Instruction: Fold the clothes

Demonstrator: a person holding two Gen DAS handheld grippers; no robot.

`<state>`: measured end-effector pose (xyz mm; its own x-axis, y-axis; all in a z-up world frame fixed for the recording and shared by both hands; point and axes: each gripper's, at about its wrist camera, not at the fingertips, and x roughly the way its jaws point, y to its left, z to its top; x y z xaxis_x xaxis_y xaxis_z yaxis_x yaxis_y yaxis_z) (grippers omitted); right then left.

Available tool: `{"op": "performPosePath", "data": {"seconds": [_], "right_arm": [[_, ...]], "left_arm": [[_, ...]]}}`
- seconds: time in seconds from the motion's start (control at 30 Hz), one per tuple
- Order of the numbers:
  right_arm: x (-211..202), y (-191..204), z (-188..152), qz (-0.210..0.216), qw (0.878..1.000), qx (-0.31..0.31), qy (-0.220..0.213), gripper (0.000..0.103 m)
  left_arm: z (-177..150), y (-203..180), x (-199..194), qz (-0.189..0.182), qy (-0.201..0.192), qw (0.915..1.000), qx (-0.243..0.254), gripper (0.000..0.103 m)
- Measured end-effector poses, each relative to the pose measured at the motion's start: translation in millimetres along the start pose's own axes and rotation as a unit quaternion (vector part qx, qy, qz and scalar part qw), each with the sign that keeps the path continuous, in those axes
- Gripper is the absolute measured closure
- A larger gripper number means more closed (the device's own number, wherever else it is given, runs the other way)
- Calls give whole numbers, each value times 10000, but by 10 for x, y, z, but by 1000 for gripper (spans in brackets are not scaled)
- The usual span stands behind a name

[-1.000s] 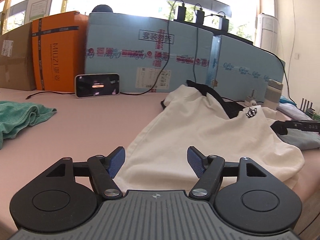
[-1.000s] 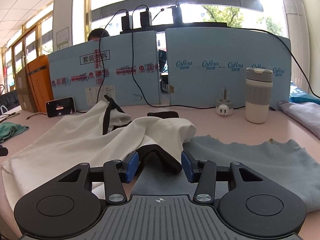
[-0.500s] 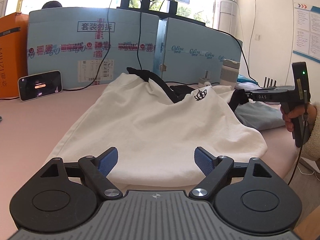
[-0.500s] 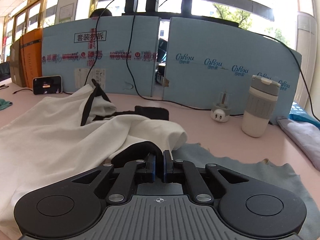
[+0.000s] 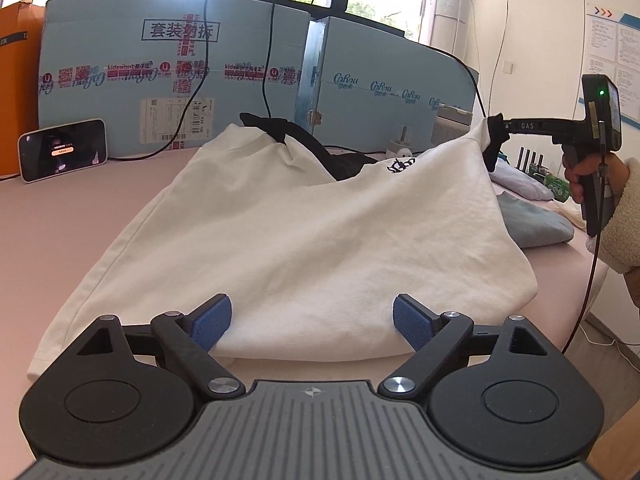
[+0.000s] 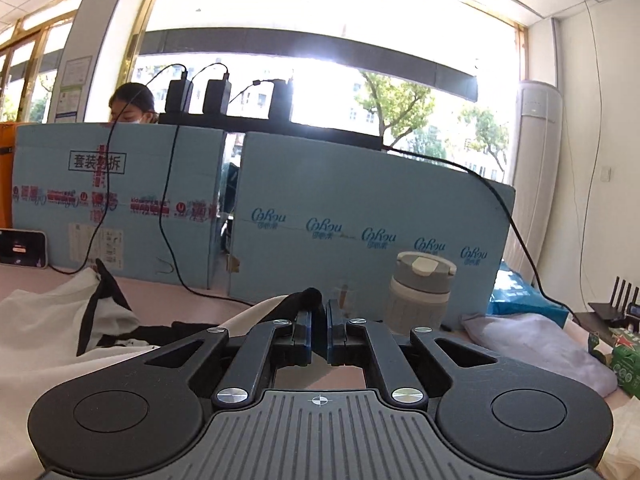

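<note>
A white T-shirt point(image 5: 304, 220) with black trim lies on the pink table point(image 5: 60, 232). My left gripper point(image 5: 312, 324) is low at its near hem, jaws wide and still opening. The hem lies between the blue pads point(image 5: 212, 322) untouched. In the left wrist view my right gripper point(image 5: 496, 132), held by a hand point(image 5: 580, 168), lifts the shirt's right side by its black sleeve cuff point(image 5: 493, 148). In the right wrist view that gripper point(image 6: 319, 332) has its jaws easing open slightly, while the pads still pinch the black cuff point(image 6: 308, 296). The white shirt point(image 6: 40, 320) drapes left below.
Blue foam boards point(image 5: 160, 80) wall off the table's back, with a phone point(image 5: 62, 148) leaning against them. A grey-blue cloth point(image 5: 532, 220) lies right of the shirt. A tumbler point(image 6: 420, 292), a lilac cloth point(image 6: 540, 344) and a green box point(image 6: 624, 360) sit farther right.
The right gripper closed on the black cuff and rose, pulling the shirt's right side up off the table. The left gripper swung right to the hem and its jaws widened.
</note>
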<state>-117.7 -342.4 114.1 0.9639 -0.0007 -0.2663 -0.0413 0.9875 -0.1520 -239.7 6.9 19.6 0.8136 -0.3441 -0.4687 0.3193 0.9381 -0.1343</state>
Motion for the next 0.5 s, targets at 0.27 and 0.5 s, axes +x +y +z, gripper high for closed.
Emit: {"op": "performPosePath", "data": {"seconds": [0.27,0.5], "right_arm": [[-64,-131,-392,-390,9978,290,453,37],[-518,-136,-487,170,9985,312,418,37]], "left_arm": [[-27,80,27,64,130,9999,-11,15],[-53,73,64,3,72,10000,-17,3]]}}
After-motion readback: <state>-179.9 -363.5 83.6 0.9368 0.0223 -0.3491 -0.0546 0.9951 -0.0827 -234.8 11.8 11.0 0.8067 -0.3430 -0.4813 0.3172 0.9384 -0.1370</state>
